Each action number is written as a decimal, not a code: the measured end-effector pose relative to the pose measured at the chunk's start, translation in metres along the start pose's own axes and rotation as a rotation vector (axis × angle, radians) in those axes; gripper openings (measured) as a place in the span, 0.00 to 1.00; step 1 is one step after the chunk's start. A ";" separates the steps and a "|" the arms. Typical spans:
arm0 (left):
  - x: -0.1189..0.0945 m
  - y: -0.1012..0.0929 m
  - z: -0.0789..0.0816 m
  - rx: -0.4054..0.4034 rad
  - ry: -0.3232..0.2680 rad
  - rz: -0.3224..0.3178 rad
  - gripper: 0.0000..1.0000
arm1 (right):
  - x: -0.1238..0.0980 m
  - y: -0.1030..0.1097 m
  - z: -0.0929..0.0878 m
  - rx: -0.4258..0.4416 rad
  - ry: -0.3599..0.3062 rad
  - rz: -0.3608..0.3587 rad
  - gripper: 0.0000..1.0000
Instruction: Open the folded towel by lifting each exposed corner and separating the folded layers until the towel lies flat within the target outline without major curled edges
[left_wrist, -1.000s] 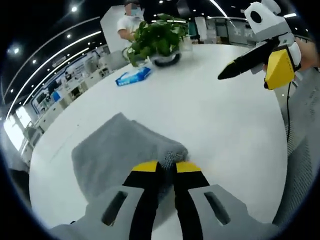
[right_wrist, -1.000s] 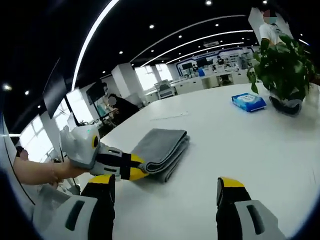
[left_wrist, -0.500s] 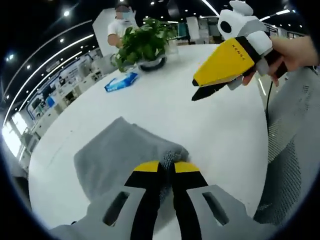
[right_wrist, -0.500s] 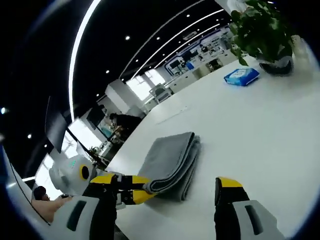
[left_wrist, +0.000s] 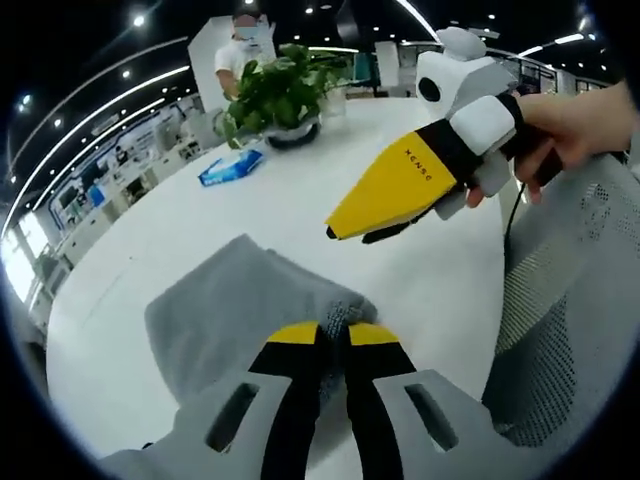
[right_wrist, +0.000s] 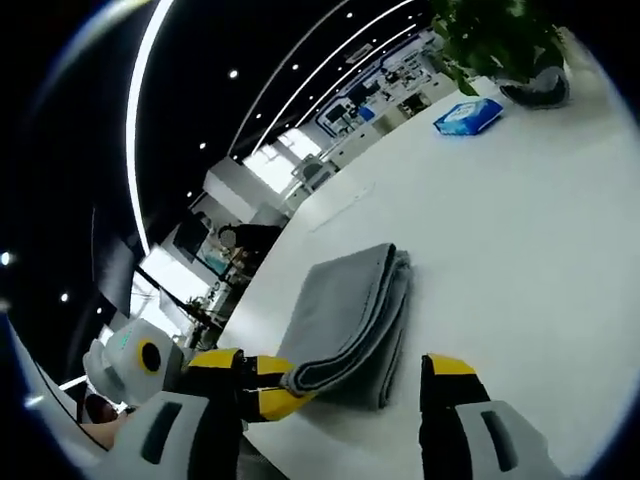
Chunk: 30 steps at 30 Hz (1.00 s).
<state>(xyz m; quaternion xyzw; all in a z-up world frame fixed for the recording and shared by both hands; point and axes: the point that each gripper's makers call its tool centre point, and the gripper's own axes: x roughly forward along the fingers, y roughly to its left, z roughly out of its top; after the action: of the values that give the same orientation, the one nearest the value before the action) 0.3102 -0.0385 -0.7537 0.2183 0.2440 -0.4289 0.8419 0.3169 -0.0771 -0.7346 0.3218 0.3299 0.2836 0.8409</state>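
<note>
**Left gripper view: corner pinched, second hand-held gripper coming in**

Left gripper view has the left hand-held gripper (left_wrist: 333, 335) with its jaws closed on a near corner of the folded grey towel (left_wrist: 235, 305), which lies on the white tabletop (left_wrist: 300, 210). The cloth looks soft, light and limp, so it should drape and drag unless lifted by its corners; the exposed layer edges at the fold are the place to take hold. The right hand-held gripper (right_wrist: 330, 375) hangs above the tabletop with its jaws wide apart and empty, just short of the towel's layered edge.
</note>
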 end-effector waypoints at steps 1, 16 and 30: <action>-0.001 -0.001 0.001 -0.002 -0.001 -0.002 0.06 | 0.000 0.001 -0.001 0.010 0.004 0.005 0.67; -0.020 -0.018 0.020 -0.065 -0.065 -0.021 0.06 | 0.003 0.005 -0.014 0.204 0.076 0.047 0.44; -0.025 -0.031 0.019 -0.011 -0.082 -0.040 0.06 | 0.019 -0.010 -0.016 0.293 0.109 -0.002 0.14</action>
<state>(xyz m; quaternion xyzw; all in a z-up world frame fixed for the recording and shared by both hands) 0.2761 -0.0512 -0.7287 0.1910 0.2160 -0.4528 0.8437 0.3195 -0.0644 -0.7588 0.4248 0.4132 0.2487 0.7662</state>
